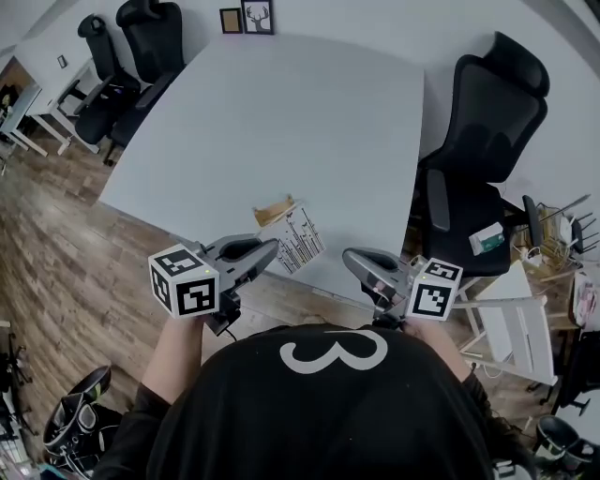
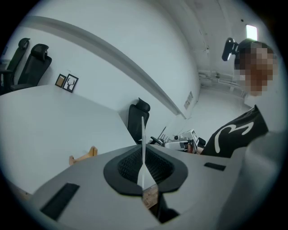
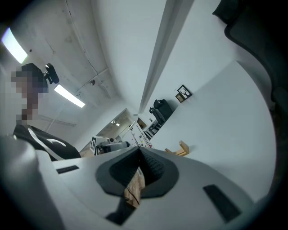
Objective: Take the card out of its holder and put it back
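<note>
A white printed card (image 1: 296,241) hangs over the near edge of the white table (image 1: 281,122), with my left gripper (image 1: 276,249) shut on its near left corner. Along the left gripper's jaws the card (image 2: 143,134) shows edge-on as a thin upright white line between the pads, where the gripper (image 2: 143,147) pinches it. The small wooden holder (image 1: 274,209) stands empty on the table just beyond the card, and appears too as the holder (image 2: 83,155) and the holder (image 3: 178,148). My right gripper (image 1: 349,256) hovers off the table's near right edge, and its jaws (image 3: 138,152) are shut on nothing.
Black office chairs stand at the right (image 1: 483,141) and the far left (image 1: 141,47) of the table. Two framed pictures (image 1: 247,17) lean at its far edge. A white rack with clutter (image 1: 511,319) is at the right, over wood flooring (image 1: 56,244).
</note>
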### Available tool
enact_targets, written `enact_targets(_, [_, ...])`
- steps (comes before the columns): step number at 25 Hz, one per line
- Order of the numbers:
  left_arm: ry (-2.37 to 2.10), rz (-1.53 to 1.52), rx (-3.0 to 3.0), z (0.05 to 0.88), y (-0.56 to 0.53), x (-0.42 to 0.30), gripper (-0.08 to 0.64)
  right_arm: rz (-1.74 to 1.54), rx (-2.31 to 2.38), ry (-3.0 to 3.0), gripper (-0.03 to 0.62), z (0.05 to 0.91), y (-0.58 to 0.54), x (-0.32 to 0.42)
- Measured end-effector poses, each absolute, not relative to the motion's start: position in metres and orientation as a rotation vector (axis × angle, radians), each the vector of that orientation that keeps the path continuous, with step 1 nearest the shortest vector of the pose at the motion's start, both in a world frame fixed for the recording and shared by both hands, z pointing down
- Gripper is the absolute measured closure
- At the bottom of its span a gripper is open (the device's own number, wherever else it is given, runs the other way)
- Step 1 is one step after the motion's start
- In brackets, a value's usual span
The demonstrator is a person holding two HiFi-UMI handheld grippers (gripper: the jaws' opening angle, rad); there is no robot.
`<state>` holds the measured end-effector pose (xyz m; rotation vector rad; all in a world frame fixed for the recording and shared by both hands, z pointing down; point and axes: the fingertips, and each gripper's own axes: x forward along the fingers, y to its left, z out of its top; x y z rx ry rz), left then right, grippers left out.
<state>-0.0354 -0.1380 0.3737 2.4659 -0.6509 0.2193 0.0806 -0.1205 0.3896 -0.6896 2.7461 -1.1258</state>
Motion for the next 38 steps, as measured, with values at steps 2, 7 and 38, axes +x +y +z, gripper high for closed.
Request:
enact_targets(2, [-0.641,0.216,2.449,0.375,-0.135,-0.036,0.535,-1.127,-0.695,2.745,0.583,0.388,-0.12,0.078])
enact_targets(7, [-0.623,0.184,2.404,0.371,-0.123,-0.054,0.535,-1.102,-0.736,2.731,0.583,0.375,-0.115,0.063])
enact_targets(38, [-0.522,0.171,2.472,0.362,-0.063,-0.089,0.535,-1.04,-0.827,2.754,0.583,0.367,-0.052,0.014])
